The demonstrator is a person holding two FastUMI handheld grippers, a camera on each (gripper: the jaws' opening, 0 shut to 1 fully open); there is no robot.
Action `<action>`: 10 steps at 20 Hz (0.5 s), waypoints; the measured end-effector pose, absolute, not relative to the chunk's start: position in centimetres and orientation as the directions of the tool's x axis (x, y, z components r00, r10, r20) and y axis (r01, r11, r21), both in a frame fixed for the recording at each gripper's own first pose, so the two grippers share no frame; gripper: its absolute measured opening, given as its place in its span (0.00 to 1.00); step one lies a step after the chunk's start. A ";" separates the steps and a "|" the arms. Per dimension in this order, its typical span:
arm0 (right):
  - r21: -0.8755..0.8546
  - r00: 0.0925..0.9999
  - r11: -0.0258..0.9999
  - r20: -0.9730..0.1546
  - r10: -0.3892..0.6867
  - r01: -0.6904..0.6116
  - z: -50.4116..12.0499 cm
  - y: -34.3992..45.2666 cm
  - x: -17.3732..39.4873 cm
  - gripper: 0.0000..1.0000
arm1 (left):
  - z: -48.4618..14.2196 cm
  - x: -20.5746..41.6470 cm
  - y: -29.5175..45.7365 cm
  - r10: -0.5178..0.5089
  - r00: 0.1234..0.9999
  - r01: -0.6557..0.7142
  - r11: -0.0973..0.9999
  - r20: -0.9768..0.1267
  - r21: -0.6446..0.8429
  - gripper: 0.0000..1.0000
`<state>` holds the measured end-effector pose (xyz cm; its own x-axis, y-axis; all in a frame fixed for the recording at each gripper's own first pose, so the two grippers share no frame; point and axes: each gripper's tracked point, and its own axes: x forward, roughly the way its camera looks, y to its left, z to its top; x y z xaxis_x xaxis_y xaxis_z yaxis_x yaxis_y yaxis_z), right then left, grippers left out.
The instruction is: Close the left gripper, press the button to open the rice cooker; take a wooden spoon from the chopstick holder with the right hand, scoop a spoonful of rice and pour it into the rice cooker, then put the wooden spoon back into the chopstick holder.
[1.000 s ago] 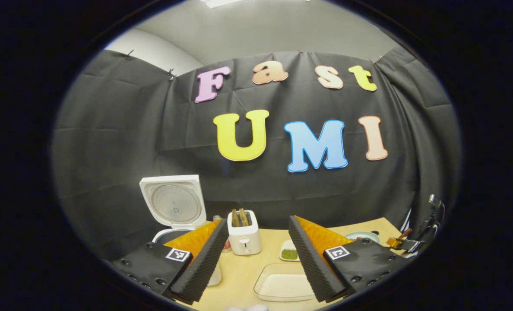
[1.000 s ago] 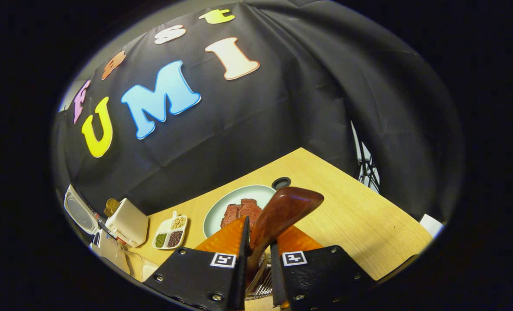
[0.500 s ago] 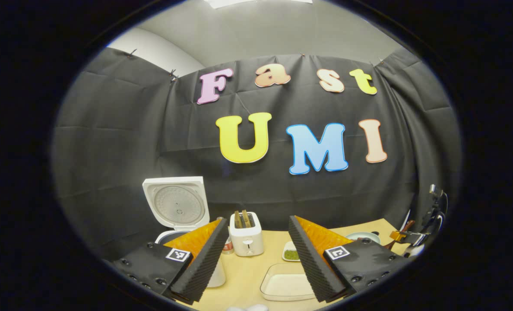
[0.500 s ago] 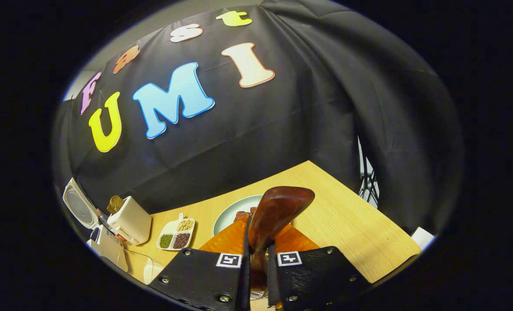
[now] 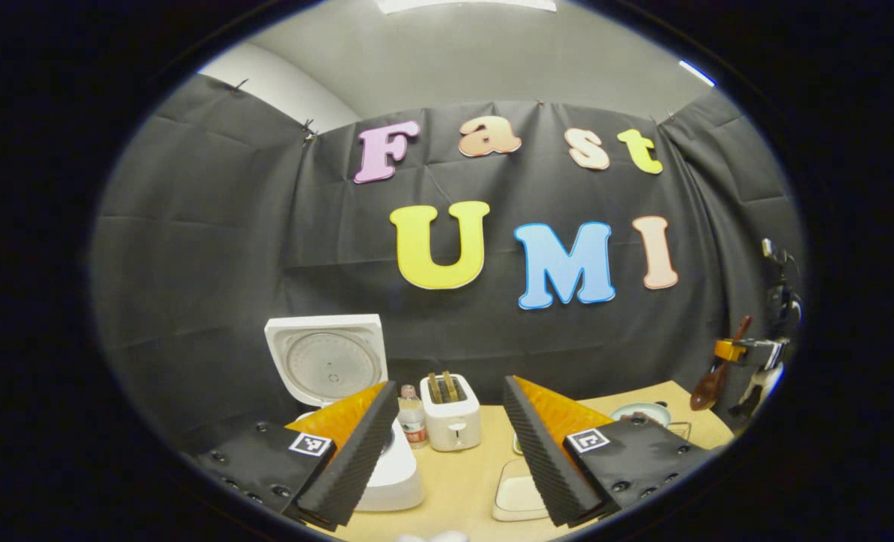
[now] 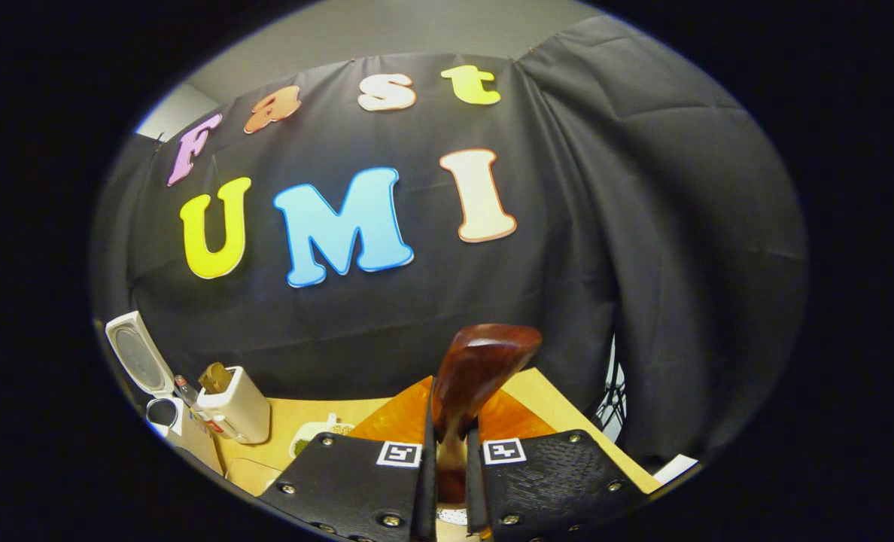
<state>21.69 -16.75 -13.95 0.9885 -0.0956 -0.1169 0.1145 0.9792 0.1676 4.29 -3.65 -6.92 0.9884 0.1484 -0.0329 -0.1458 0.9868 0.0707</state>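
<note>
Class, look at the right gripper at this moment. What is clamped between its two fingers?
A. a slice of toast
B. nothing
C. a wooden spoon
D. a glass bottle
C: in the right gripper view, the right gripper has both fingers pressed on the handle of the wooden spoon.

Wooden table [image 5: 462, 474] with toaster [image 5: 451, 412], rice cooker [image 5: 387, 467]

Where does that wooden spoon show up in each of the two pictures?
Left gripper view: wooden spoon at the far right edge, held up above the table.
Right gripper view: wooden spoon at bottom centre, pinched between the right tongs.
Shared landmark: the white toaster.
</note>
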 end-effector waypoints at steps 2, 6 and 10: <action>0.156 0.993 0.984 -0.097 -0.068 0.083 -11.4 -13.8 20.8 0.16 | -6.5 3.8 -2.4 0.147 0.989 -0.145 0.987 -0.026 0.063 0.99; 0.128 0.997 0.992 -0.073 0.012 -0.002 -9.1 -6.5 19.5 0.16 | -6.2 2.8 0.2 0.147 0.989 -0.146 0.987 -0.018 0.061 0.99; 0.099 0.991 0.992 -0.105 0.088 -0.078 -11.6 1.2 18.6 0.16 | -6.3 2.3 2.6 0.151 0.989 -0.150 0.987 -0.008 0.058 0.99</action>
<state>18.63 1.18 -11.61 0.9905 0.0885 -0.1049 -0.0781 0.9920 0.0993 2.34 2.63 -6.27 0.9886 0.1506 -0.0084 -0.1499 0.9870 0.0576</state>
